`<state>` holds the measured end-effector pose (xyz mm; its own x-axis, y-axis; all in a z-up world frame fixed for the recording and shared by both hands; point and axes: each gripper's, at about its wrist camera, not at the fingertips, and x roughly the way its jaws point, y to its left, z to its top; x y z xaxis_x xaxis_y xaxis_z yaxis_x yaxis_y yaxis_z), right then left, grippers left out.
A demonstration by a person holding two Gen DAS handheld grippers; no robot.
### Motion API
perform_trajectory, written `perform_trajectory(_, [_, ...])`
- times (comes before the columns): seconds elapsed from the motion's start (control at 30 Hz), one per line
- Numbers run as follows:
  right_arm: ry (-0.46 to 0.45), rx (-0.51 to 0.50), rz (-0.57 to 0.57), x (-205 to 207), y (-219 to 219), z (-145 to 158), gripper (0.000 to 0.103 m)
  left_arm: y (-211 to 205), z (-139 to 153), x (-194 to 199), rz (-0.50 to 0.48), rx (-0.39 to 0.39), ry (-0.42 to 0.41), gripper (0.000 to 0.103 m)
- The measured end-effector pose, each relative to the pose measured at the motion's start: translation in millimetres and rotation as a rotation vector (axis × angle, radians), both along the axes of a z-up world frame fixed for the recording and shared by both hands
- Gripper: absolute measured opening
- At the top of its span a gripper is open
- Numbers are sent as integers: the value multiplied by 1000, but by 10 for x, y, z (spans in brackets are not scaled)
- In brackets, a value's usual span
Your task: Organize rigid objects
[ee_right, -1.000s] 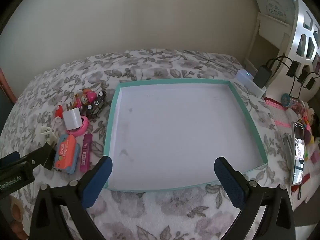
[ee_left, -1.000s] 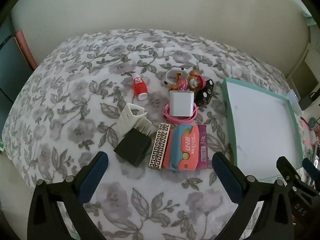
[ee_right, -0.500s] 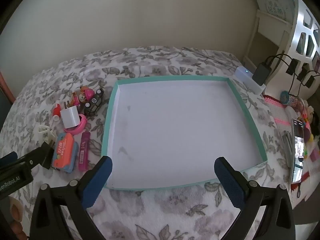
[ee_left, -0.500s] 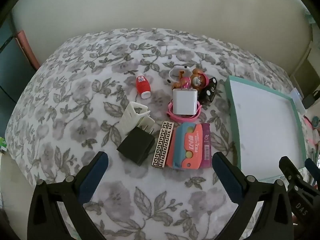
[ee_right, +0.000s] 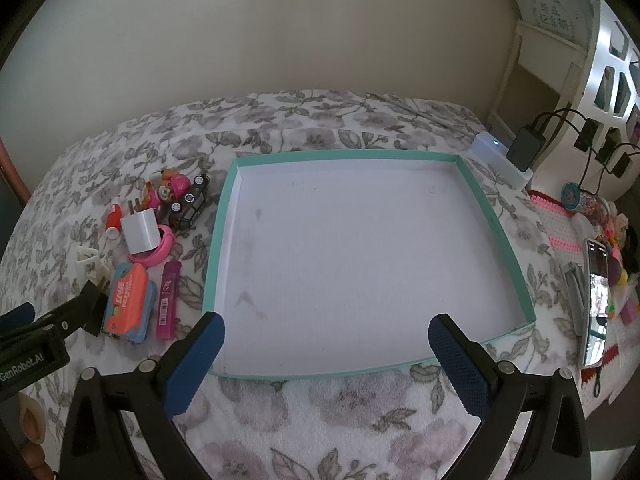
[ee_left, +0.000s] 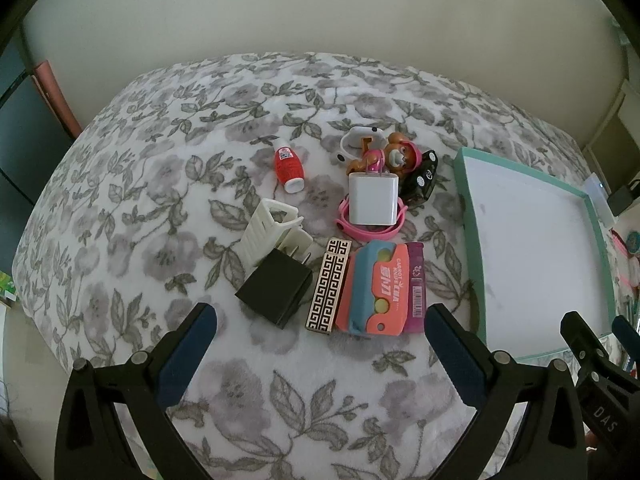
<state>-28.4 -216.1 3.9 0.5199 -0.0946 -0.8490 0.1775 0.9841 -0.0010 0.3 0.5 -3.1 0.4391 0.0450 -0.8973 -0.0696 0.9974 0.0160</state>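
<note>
A heap of small objects lies on a floral blanket (ee_left: 140, 208). It holds a black charger (ee_left: 276, 292), a white clip (ee_left: 272, 232), a patterned bar (ee_left: 329, 286), an orange-and-blue case (ee_left: 374, 290), a magenta box (ee_left: 416, 284), a white charger (ee_left: 374, 200) on a pink band (ee_left: 352, 228), a red bottle (ee_left: 289, 165), a toy dog (ee_left: 396, 154) and a black toy car (ee_left: 422, 180). To their right lies a shallow teal-rimmed tray (ee_right: 496, 224) with nothing in it. My left gripper (ee_left: 320, 344) hangs open just short of the heap. My right gripper (ee_right: 326, 356) hangs open over the tray's near edge.
A wall stands behind the bed. Right of the tray, in the right wrist view, are a white power strip (ee_right: 500, 160) with black plugs, a phone (ee_right: 596, 300), and colourful small items on a pink-and-white mat (ee_right: 568, 232). A white shelf (ee_right: 560, 60) stands in the corner.
Both grippers have drifted slightly back and left over the bed. The heap and the tray sit a little lower and further right in the views. Nothing was picked up.
</note>
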Motion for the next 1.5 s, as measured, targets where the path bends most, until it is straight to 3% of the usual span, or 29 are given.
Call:
perform_trajectory(0.6, [11, 20, -7, 25, -15, 2, 103, -14, 7, -7, -6, 11, -3, 103])
perform_trajectory(1.5, [-70, 2, -44, -11, -57, 85, 103, -26, 15, -4, -5, 13, -3, 103])
